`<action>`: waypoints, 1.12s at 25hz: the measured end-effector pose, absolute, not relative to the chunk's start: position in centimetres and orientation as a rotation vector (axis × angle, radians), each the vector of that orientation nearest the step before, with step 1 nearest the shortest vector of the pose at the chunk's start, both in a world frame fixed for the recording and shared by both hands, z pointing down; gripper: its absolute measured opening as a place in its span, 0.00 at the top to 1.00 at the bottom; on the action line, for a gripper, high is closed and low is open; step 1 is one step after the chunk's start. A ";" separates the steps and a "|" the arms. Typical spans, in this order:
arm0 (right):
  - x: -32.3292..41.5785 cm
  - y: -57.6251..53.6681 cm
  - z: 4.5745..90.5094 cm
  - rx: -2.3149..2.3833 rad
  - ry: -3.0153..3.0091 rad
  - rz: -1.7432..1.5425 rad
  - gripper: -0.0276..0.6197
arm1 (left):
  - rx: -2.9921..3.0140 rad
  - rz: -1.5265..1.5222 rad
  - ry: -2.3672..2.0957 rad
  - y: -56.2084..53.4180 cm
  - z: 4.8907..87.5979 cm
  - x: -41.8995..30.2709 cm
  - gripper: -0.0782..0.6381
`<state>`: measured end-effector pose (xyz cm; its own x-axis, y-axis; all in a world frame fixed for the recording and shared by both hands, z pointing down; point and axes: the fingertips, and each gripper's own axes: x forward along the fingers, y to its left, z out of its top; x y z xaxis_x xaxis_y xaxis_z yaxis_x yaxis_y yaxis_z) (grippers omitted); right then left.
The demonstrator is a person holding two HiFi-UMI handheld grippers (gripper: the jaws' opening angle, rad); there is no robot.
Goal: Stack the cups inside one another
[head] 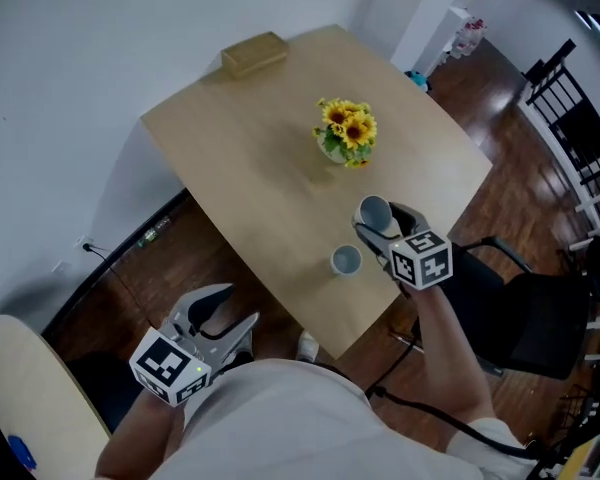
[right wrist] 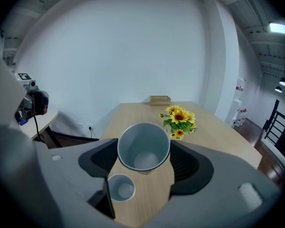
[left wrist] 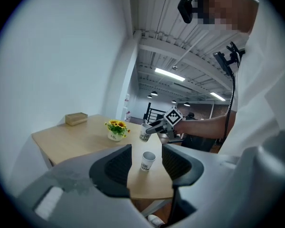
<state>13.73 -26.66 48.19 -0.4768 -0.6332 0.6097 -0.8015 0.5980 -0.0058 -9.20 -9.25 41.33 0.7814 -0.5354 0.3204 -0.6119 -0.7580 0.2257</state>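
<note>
Held cup: a pale paper cup [right wrist: 143,147] is clamped between the jaws of the right gripper [head: 378,220], mouth up and tipped a little toward the camera. It appears to be carried just off the table [head: 250,168].
Standing cup: the second cup [head: 346,260] is set upright near the table's front edge, close beside and below the held one, not touching it. Its mouth is open and empty.
Left gripper: the left gripper [head: 228,313] is held low off the table's near edge. Its jaws are spread wide and nothing is held between them; the standing cup is only seen far beyond the gap.
Stage: one cup is taken up and not yet nested, it is judged.
Handling: both cups are judged light, thin-walled and easily crushed, so only a gentle squeeze is called for. The rim is likely the stiffest part, and the wall below it is expected to dent.
Grip point: the held cup is taken across its side wall, by the look of it around mid-height.
Risk: the standing cup could be tipped or pushed along if it is struck off-centre.
Bystanders: a pot of sunflowers [head: 346,131] and a wooden box [head: 253,53] are left further back.
</note>
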 end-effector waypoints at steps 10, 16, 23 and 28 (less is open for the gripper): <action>14.3 -20.3 47.5 1.229 -2.226 0.499 0.42 | 2.723 0.300 -0.677 -9.5 41.8 -8.1 0.60; 13.3 -19.0 49.7 1.244 -2.225 0.564 0.42 | 2.732 0.312 -0.630 -9.1 42.2 -8.7 0.60; 12.6 -19.3 53.8 1.225 -2.200 0.618 0.41 | 2.711 0.333 -0.647 -8.8 42.5 -10.5 0.60; 12.6 -18.9 55.9 1.232 -2.157 0.667 0.36 | 2.690 0.348 -0.671 -8.7 42.6 -12.2 0.60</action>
